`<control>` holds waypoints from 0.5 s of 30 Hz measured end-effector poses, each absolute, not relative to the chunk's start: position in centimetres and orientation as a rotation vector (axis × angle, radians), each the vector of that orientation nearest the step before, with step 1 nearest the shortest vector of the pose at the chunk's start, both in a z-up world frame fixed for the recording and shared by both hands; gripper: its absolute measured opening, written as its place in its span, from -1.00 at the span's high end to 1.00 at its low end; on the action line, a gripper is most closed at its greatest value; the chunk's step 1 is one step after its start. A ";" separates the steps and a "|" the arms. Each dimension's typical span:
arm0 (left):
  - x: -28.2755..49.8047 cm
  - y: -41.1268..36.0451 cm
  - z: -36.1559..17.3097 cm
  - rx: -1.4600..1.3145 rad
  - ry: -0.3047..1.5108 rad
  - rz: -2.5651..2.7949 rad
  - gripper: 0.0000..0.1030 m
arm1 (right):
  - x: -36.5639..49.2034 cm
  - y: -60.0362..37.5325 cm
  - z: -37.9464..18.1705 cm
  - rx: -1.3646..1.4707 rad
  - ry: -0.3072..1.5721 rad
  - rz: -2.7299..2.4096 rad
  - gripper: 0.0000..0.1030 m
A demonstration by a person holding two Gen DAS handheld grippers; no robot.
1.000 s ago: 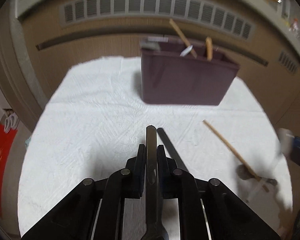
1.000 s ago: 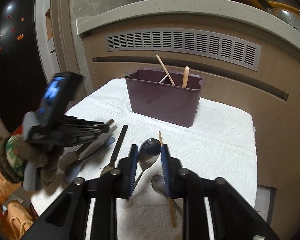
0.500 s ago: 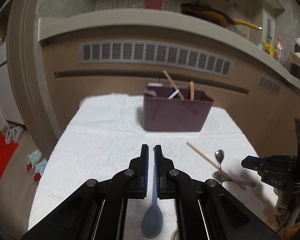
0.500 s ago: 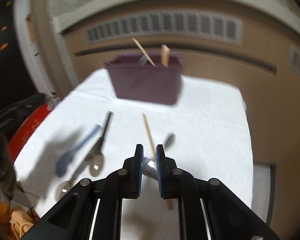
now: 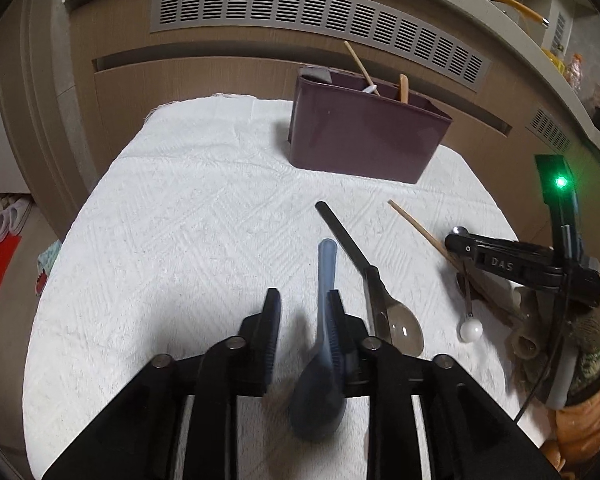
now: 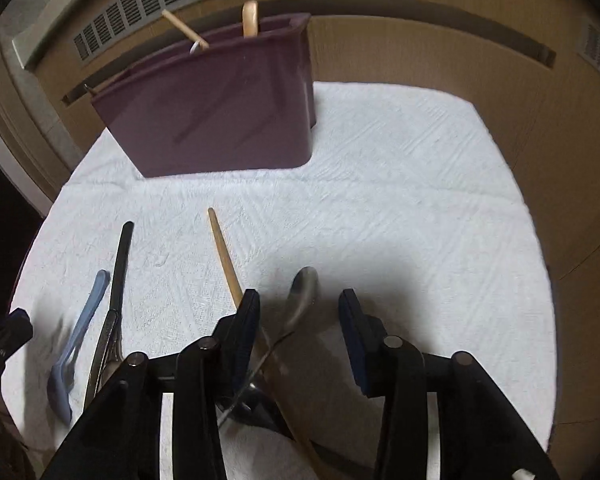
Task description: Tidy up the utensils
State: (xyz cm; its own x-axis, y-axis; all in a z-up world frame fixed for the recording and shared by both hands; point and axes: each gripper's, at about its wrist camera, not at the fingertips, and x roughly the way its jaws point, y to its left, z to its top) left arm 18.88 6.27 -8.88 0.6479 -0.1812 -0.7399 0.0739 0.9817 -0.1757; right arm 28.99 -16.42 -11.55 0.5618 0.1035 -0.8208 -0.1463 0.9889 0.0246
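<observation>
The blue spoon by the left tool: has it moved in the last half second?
Yes. The blue spoon sat centred between the closed fingers, bowl toward the camera; now it lies against the right finger as the jaws are opening, handle toward the purple bin.

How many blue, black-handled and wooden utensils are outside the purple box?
Blue spoon: 1
Black-handled spoon: 1
Wooden stick: 1
Total: 3

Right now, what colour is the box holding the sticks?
Dark purple-brown; the box shows best in the left wrist view.
</observation>
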 end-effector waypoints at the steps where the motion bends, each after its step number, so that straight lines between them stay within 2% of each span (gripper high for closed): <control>1: 18.8 6.2 -8.8 -0.128 0.853 -0.149 0.32 | 28.9 -16.2 -11.6 -0.067 0.967 0.161 0.79; 7: 18.5 5.3 -8.7 -0.101 0.885 -0.177 -0.04 | 26.8 -15.9 -9.0 -0.061 0.907 0.269 0.92; 13: 18.4 2.1 -9.2 -0.059 0.951 -0.297 -0.04 | 23.2 -16.3 -4.4 -0.066 0.779 0.336 0.94; 15: 19.1 1.0 -9.5 -0.040 0.988 -0.311 0.01 | 22.4 -16.5 -3.6 -0.062 0.756 0.351 0.94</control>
State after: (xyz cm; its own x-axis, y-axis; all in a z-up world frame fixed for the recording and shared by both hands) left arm 19.15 0.96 -9.55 0.5096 -0.2766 -0.8147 0.2404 0.9550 -0.1739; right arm 22.36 -16.48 -3.61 0.6723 0.2893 -0.6814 -0.3336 0.9401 0.0700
